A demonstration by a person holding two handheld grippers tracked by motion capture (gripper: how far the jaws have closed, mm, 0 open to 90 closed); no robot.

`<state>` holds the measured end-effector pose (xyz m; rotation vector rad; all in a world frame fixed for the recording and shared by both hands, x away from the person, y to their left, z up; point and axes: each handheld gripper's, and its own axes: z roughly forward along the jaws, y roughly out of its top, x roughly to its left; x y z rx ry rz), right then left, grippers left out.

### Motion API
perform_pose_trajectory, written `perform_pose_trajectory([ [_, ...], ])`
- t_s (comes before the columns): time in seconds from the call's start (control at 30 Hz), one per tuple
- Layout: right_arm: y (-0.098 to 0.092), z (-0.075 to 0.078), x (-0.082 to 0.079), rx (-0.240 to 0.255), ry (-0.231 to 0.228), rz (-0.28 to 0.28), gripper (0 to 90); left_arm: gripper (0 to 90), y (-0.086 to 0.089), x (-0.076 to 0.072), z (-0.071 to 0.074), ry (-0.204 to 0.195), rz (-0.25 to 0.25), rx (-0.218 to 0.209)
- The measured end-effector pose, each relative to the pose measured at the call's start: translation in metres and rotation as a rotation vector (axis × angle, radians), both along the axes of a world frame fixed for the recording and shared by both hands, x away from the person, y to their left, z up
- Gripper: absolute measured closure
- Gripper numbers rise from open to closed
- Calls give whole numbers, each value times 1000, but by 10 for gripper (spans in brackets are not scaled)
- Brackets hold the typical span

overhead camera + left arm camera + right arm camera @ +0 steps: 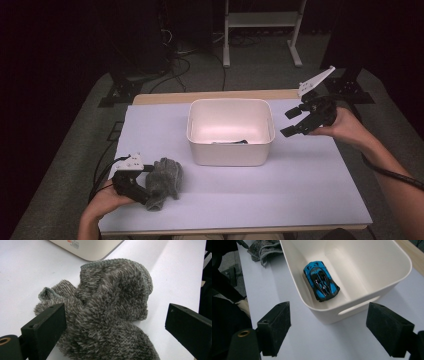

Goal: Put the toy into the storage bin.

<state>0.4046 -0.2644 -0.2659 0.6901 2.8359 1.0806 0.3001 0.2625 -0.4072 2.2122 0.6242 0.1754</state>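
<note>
At the near left corner of the white table point(280, 185), the person's left hand point(107, 199) rests low with its forearm coming in from the bottom edge, holding the left tongs point(142, 187) angled toward the middle of the table. Those tongs are spread wide, with a crumpled fuzzy grey sock point(105, 312) lying on the table between the two black jaws; the left gripper view shows one jaw close against the sock's pile and the other well clear of it, so nothing is clamped. The sock sits just in front of the near left corner of a white plastic bin point(230, 152) that stands at the table's centre. On the far right, the right hand point(345, 126) is raised above the table with the wrist bent inward, pointing the right tongs point(295, 122) toward the bin's right side. They too gape open and hold nothing. In the right gripper view a blue toy sports car point(321, 281) lies on the bin's floor against one wall.
</note>
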Motion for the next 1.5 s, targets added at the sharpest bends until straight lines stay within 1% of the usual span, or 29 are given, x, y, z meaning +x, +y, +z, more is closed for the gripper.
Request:
perform_pose_trajectory([
  [0.03, -4, -6, -2, 3, 12, -10, 184, 27, 0, 0, 0, 1, 0, 0],
  [0.07, -6, -8, -3, 1, 21, -18, 181, 27, 0, 0, 0, 1, 1, -1],
  [0.17, -11, -15, -6, 10, 27, -25, 181, 26, -1, -1, 0, -1, -2, 4],
  [0.27, -17, -23, -8, 21, 33, -34, 180, 27, -1, -1, 0, -3, 2, 0],
  [0.33, -20, -28, -9, 25, 38, -42, 180, 27, -1, 0, 0, -3, -1, 9],
  [0.5, -28, -42, -13, 37, 54, -60, 179, 27, -1, 0, -2, -2, 3, 13],
  [0.57, -30, -47, -14, 39, 56, -64, 179, 26, 0, 0, -1, -4, 7, 7],
  [0.7, -35, -55, -18, 45, 62, -72, 179, 26, 0, 0, -1, -5, 12, 11],
  [0.9, -41, -69, -23, 50, 78, -82, 179, 26, 1, -1, -1, -5, 23, 5],
  [1.0, -45, -76, -25, 62, 85, -96, 179, 26, 0, 0, -2, -3, 20, 10],
  [1.03, -45, -76, -25, 62, 85, -96, 179, 26, 0, 0, -2, -3, 20, 10],
  [1.07, -48, -81, -26, 70, 82, -103, 178, 26, 0, -1, -1, -4, 18, 14],
  [1.23, -54, -89, -31, 82, 82, -123, 172, 26, 0, 0, -2, -3, 22, 10],
  [1.37, -61, -98, -34, 99, 92, -146, 172, 26, 0, 0, -2, -4, 23, 8],
  [1.5, -67, -109, -38, 102, 107, -162, 172, 26, -2, 0, -2, -4, 21, 12],
])
